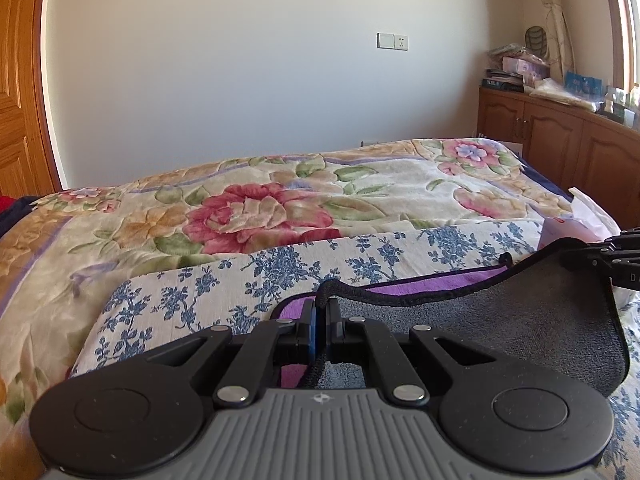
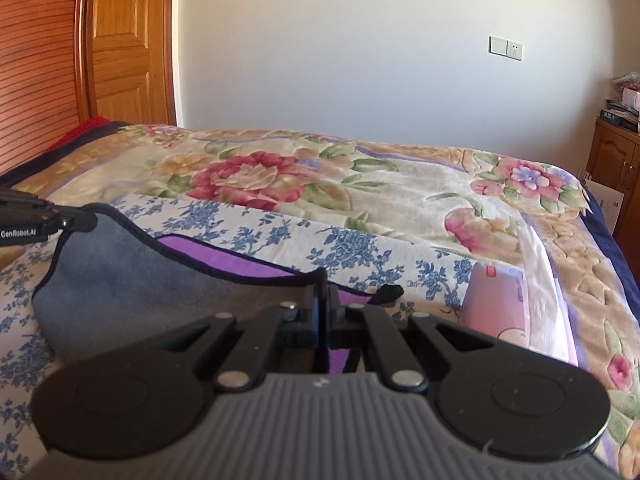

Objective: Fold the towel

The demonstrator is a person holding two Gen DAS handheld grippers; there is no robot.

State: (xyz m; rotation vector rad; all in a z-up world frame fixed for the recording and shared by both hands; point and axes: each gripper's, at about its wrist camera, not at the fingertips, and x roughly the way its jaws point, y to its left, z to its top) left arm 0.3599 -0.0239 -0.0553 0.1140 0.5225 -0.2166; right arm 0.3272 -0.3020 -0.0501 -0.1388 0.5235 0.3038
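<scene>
The towel (image 1: 532, 320) is grey on one side and purple on the other, with a black hem. It lies on a blue-flowered cloth (image 1: 224, 284) on the bed. My left gripper (image 1: 320, 304) is shut on the towel's left corner. My right gripper (image 2: 322, 300) is shut on the towel's right corner. The grey side (image 2: 120, 280) is lifted and hangs slack between the two grippers, with the purple side (image 2: 244, 266) lying flat behind it. The right gripper shows at the right edge of the left wrist view (image 1: 624, 258); the left gripper shows at the left edge of the right wrist view (image 2: 60, 220).
A floral blanket (image 1: 256, 208) covers the bed behind the cloth. A pink and white plastic package (image 2: 508, 312) lies to the right of the towel. A wooden cabinet (image 1: 560, 136) with clutter stands at the far right, a wooden door (image 2: 128, 40) at the far left.
</scene>
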